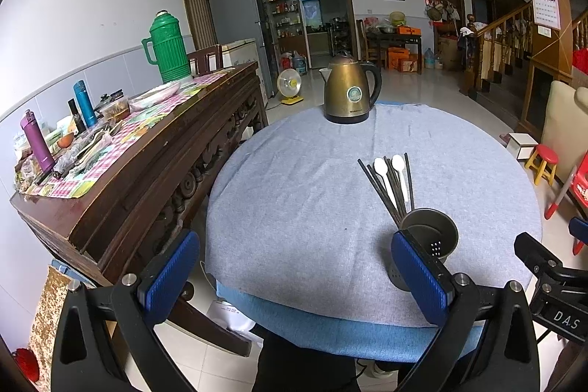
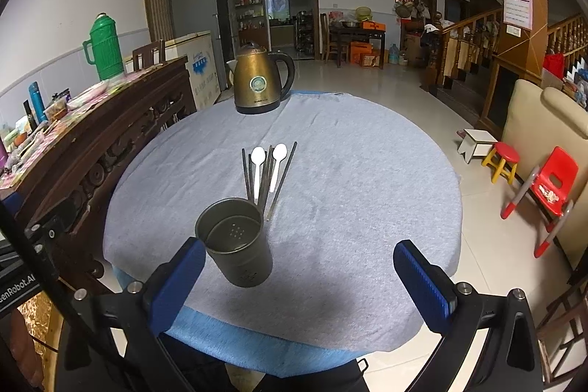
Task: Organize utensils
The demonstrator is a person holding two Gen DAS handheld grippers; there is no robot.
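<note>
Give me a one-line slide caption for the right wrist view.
Open right gripper hovers before an empty metal utensil holder; chopsticks and two white spoons lie behind it.

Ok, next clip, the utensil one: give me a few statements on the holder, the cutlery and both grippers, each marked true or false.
1. The metal utensil holder stands upright and has nothing in it. True.
2. The two white spoons are already in the holder. False: they lie on the grey tablecloth among the dark chopsticks, just beyond the holder.
3. Both the left gripper and the right gripper are open and hold nothing. True.
4. The kettle stands between the holder and the cutlery. False: it stands at the table's far edge, well past the cutlery.
5. The chopsticks are scattered across the whole table. False: they lie together in one fanned bundle.
</note>
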